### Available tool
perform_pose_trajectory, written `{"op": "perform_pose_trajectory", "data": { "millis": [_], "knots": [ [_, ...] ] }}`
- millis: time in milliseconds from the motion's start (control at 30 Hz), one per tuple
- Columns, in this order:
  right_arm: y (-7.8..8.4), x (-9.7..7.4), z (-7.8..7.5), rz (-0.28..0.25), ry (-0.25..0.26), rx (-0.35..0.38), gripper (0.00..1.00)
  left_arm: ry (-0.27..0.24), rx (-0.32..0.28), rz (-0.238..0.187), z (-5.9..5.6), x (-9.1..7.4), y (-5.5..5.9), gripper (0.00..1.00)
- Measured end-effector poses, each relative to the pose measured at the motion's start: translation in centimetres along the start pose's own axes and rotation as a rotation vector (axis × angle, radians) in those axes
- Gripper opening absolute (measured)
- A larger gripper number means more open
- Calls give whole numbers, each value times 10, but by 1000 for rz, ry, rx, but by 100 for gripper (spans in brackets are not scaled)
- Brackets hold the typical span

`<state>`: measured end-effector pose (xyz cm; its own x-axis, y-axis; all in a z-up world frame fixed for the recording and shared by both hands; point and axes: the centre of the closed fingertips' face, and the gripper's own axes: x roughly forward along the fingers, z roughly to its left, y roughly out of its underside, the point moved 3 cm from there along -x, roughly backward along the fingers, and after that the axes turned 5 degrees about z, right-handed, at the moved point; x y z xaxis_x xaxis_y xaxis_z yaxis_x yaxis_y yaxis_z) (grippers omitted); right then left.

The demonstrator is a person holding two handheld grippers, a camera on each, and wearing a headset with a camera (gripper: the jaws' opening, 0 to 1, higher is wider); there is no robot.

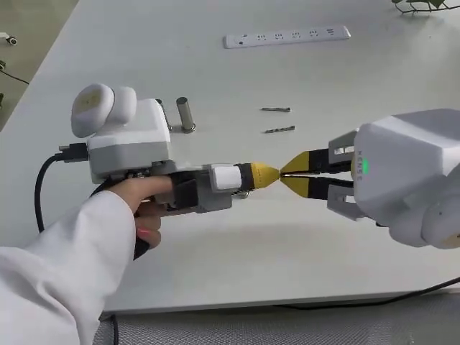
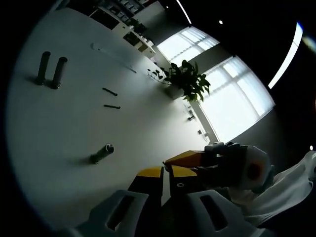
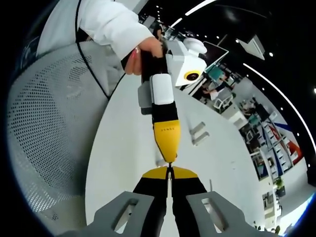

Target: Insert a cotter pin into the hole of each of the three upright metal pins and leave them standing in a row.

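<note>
Yellow tips meet nose to nose over the white desk point(image 1: 215, 244). The left hand-held gripper point(image 1: 269, 174) has its jaws pressed together. The right hand-held gripper point(image 1: 289, 172) pinches a thin cotter pin point(image 3: 169, 172) at its very tip. One metal pin point(image 2: 101, 154) sits on the desk near the tips. Farther back, an upright pin point(image 1: 186, 115) stands with another just beside it. To their right lie two loose cotters point(image 1: 279, 130), well apart from the power strip point(image 1: 287, 36) beyond.
</note>
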<state>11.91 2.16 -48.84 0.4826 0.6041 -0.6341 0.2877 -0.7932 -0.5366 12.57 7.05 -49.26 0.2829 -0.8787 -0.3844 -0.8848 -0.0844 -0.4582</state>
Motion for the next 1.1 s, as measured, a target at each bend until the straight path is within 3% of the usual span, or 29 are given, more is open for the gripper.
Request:
{"op": "perform_pose_trajectory", "data": {
  "millis": [400,600,800,867,967,1100],
  "knots": [
    [-1,0,-1,4,12,-22,0,11,-44,-4,-1,-1,0,1],
    [-2,1,2,6,-3,-39,0,-15,-75,38,1,-1,4,0],
    [-2,4,6,-4,-32,-30,0,-42,-22,70,1,-2,8,0],
    [-2,4,5,-20,-46,-1,0,-42,-18,66,1,-2,7,0],
    [-1,3,2,-52,-74,117,0,-41,-1,55,1,-3,6,0],
    [5,-1,-7,-72,-64,184,0,-45,33,58,1,-6,5,0]
  ]
}}
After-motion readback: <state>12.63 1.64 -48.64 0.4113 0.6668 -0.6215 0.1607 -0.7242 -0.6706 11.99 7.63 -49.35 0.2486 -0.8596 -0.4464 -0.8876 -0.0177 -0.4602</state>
